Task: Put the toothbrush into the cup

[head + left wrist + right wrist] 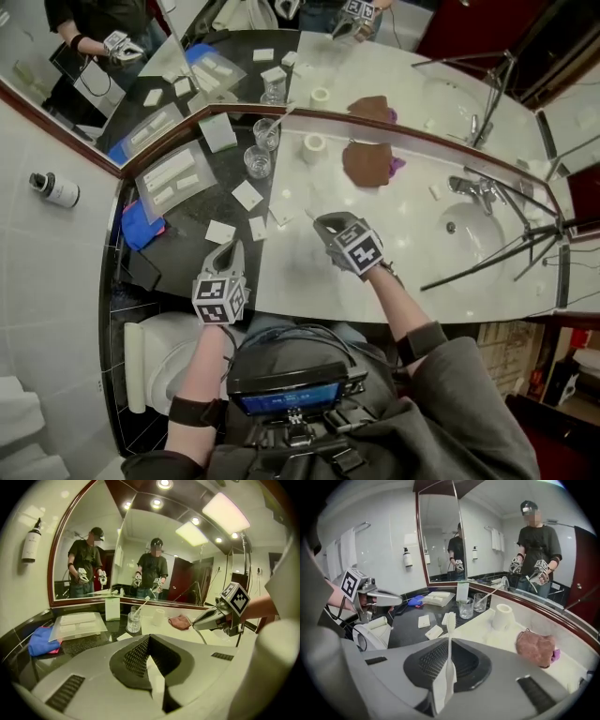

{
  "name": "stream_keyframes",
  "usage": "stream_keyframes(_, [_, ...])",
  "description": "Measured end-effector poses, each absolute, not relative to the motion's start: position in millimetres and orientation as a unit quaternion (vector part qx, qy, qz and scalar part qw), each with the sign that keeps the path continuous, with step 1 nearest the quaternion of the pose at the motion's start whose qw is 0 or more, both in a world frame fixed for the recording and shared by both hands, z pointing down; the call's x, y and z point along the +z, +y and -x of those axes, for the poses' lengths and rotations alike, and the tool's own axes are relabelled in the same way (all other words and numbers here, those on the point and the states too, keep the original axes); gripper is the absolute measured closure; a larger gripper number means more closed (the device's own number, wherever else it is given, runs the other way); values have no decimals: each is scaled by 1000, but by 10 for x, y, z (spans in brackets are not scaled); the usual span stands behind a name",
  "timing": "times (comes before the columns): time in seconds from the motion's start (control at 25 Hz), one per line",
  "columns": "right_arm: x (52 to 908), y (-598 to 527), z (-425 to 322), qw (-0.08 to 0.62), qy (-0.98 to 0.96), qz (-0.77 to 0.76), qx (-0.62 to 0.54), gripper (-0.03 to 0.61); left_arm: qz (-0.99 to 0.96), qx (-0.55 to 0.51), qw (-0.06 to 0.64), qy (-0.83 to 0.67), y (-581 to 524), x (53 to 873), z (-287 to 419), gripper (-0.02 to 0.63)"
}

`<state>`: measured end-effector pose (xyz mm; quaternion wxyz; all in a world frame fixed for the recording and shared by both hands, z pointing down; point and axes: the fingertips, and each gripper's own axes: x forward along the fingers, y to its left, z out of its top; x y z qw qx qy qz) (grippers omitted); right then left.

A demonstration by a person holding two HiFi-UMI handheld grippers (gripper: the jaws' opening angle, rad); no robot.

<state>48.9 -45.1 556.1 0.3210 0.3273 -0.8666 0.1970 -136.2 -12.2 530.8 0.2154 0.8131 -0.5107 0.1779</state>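
- Step in hand, as I judge it: carry phase. The toothbrush is picked up and not yet in a cup.
- Right claw [320,223] is clamped on the white toothbrush [449,644]. The handle is pinched between the pads and the bristle end sticks out past the jaw tips.
- The right claw hangs above the pale part of the surface [309,272], well apart from the cups.
- Left claw [236,246] has its jaws together with nothing between them. It hangs over the dark end of the surface, off to the side.
- Target: the empty glass cup [257,161], upright on the dark part of the surface.
- A second glass cup [266,131] stands just behind it and already has a brush-like stick in it.
- Next move needs a reach forward and left to the empty glass, then tipping the brush so one end points down into the mouth, and only then letting the jaws part.
- Watch out: the two glasses stand close together, so a sloppy approach could knock one. Small white packets [247,195] lie near the path.
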Motion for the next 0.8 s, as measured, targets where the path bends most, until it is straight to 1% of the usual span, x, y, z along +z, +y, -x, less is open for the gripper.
stream_keyframes(0.24, [5404,-441,-859,222,-872,-386,204,540,-819,179,210,-503,-106,5272,1253,612])
stream_keyframes(0.48, [5182,-435,-1050,128,-870,-431,205,540,-821,181,209,-499,-63,5251,1221,612])
stream_keyframes(0.8, [5137,-442,-1072,102,-867,-445,198,540,-822,188,212,-493,-38,5311,1199,612])
